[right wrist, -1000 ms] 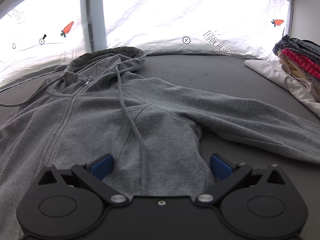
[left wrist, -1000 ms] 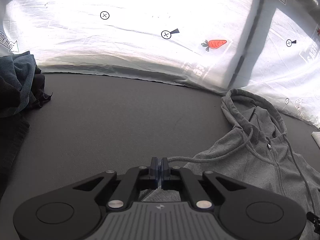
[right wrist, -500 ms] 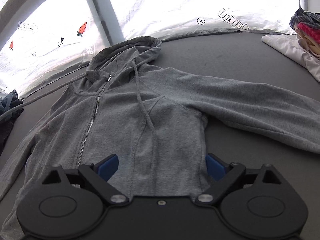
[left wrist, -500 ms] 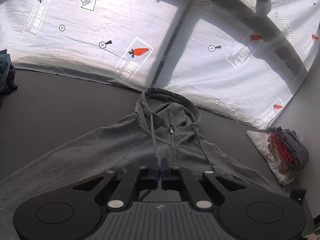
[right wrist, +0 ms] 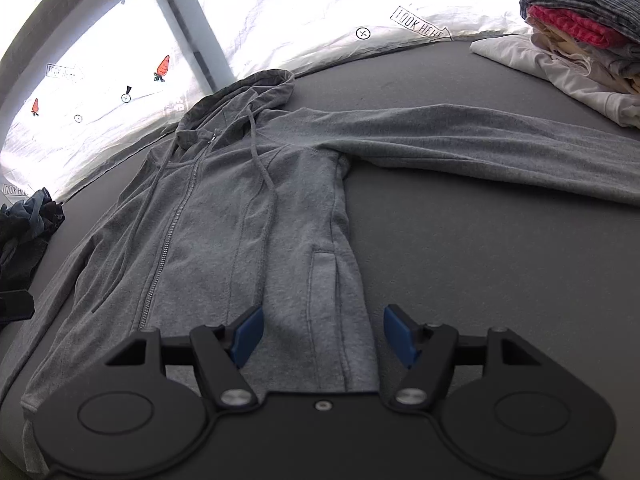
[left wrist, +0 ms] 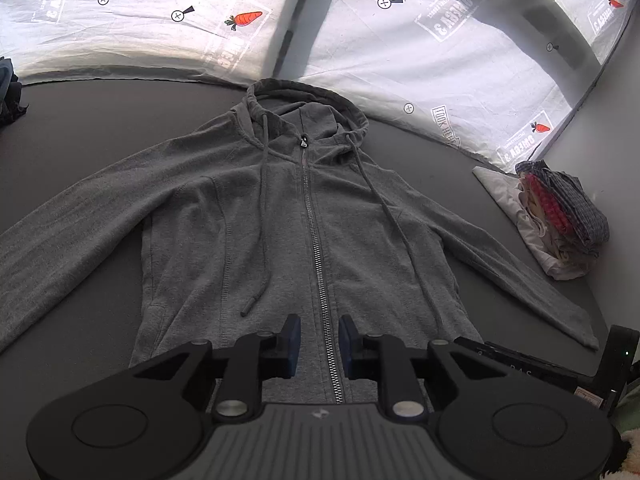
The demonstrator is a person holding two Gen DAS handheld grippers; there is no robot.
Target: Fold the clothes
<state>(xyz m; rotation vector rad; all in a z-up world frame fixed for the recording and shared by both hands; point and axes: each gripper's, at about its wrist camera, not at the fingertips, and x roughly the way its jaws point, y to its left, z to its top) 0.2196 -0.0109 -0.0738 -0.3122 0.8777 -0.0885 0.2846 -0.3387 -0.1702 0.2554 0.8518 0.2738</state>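
A grey zip hoodie (left wrist: 280,224) is being shown spread flat, front up and zipped, on the dark table (left wrist: 80,120), with its hood toward twelve o'clock in the left wrist view and its sleeves reaching out toward nine and four o'clock. No fold is being seen in it yet, so this garment's folding is being judged as just starting. A stack of folded clothes (left wrist: 560,216) is lying at three o'clock, suggesting earlier items are finished, while a dark heap of clothes (right wrist: 24,236), at nine o'clock in the right wrist view, is apparently waiting its turn. The left gripper (left wrist: 319,346) is being held over the hem astride the zipper, its jaws opening and nothing being pinched. The right gripper (right wrist: 322,336) is being held over the hem's right side, its jaws closing but still apart, with cloth lying beneath and between them, not pressed.
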